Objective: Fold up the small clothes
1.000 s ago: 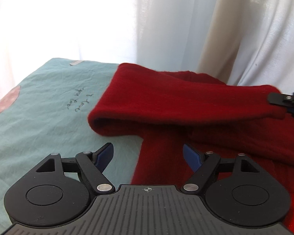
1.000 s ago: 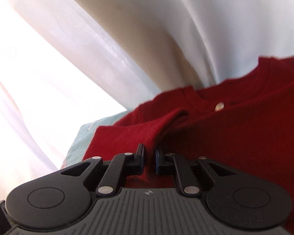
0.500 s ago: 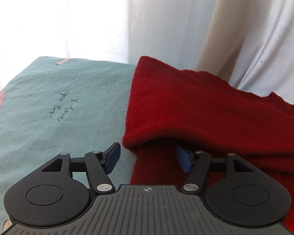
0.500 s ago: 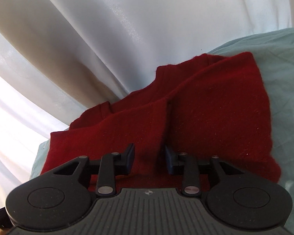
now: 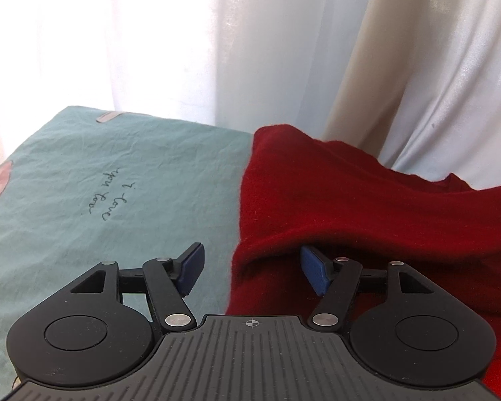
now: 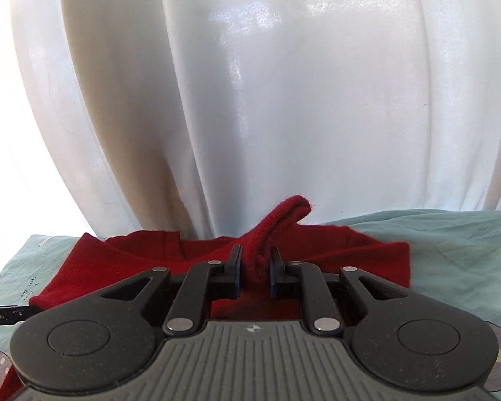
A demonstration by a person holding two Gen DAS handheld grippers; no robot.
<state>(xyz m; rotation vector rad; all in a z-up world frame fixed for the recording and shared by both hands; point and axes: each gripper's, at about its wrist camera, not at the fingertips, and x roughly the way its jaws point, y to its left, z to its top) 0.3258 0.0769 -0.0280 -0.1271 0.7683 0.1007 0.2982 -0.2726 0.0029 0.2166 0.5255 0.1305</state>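
Room: a white pleated curtain (image 6: 284,100) is seen hanging close behind the work surface; daylight is passed through it at the left.
Surface: a wrinkled pale-teal cotton sheet (image 5: 83,183), printed with handwritten script (image 5: 112,193), is spread over the table.
Garment: a small dark-red knitted woollen sweater (image 5: 367,207) is laid on the sheet near the curtain, partly folded, with one layer doubled over another.
Handling: the knit is judged soft, light and limp; it should drape and sag when lifted, and its fuzzy face should resist slipping.
Hold points: a doubled edge or corner is judged the best purchase, so that both layers are taken together.
Left gripper (image 5: 252,269): its blue-padded fingers (image 5: 192,267) are spread wide; the near rolled edge of the sweater is straddled, one pad tucked under the fold, nothing pinched.
Right gripper (image 6: 254,267): the fingers are drawn narrow around a raised ridge of the knit, which stands up between them.
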